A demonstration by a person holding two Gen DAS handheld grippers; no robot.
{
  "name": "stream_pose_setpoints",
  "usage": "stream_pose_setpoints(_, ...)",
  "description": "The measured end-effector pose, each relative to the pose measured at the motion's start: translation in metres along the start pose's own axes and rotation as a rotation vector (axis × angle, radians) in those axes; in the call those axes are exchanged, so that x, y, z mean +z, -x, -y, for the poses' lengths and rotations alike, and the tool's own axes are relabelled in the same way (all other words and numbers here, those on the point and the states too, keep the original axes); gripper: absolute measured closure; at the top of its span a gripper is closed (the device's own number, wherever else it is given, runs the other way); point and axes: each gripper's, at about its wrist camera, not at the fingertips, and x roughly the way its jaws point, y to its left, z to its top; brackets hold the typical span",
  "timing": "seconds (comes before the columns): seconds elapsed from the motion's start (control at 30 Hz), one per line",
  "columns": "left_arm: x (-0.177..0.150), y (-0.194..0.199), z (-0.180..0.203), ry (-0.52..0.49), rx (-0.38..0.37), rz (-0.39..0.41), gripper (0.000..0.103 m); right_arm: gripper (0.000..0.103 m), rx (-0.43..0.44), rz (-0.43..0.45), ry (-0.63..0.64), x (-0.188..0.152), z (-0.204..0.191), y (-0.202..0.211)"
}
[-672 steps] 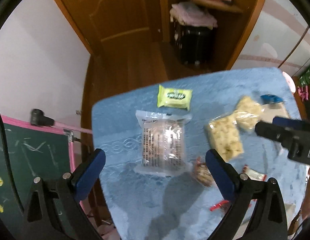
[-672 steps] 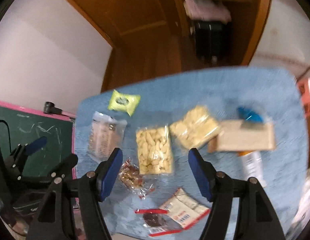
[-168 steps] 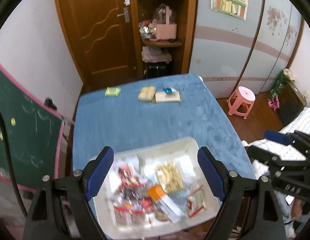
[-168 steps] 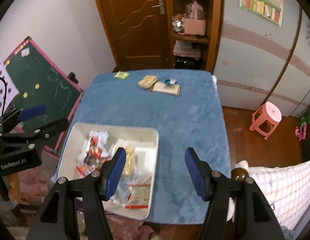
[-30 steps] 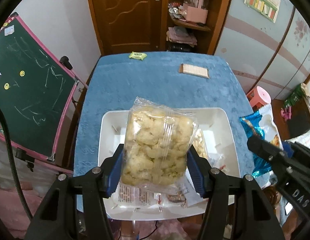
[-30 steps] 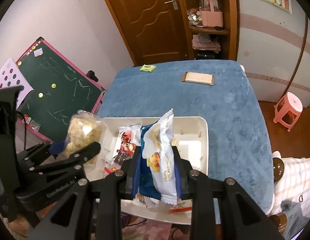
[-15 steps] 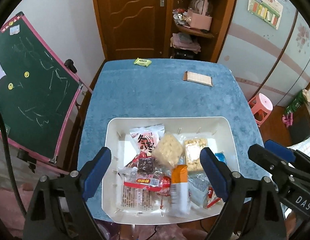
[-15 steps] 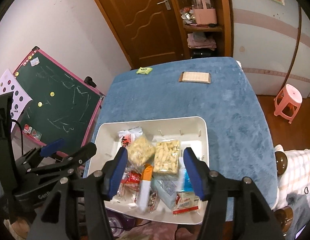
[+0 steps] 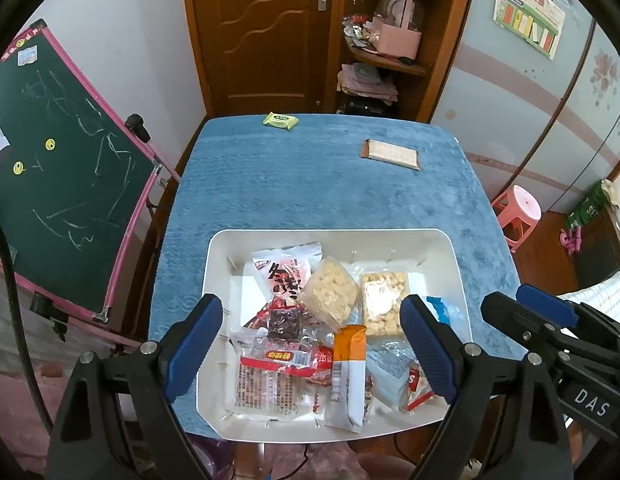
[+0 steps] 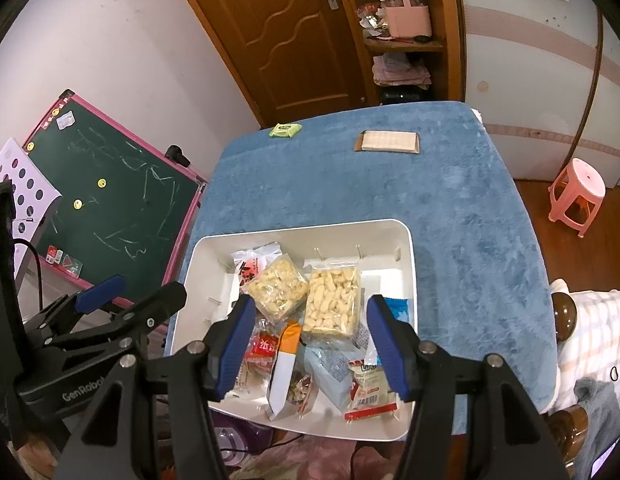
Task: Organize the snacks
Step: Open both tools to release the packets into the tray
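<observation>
Now both hand-held grippers, left (image 9: 311, 350) and right (image 10: 310, 342), gape empty.

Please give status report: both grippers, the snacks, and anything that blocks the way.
Left gripper and right gripper open, empty, above white tray. Tray full of snacks; green packet and tan box wait on far table. Nothing blocking.

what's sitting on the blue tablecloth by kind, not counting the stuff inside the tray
white tray: 1
green packet: 1
tan flat pack: 1
total: 3
</observation>
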Motion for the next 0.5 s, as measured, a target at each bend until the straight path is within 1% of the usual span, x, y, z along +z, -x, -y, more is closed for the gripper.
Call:
stream_pose_setpoints(0.27, 0.0021, -0.0008, 0.0040, 0.005, 0.007, -0.006, 0.013, 0.044, 0.003, -0.002, 0.000, 0.0011, 0.0011, -0.0008)
stream_pose_setpoints(0.5, 0.0040, -0.0033, 0.0060, -0.013, 0.006, -0.009, 0.013, 0.044, 0.007, -0.008, -0.013, 0.0015, 0.0036, -0.0033)
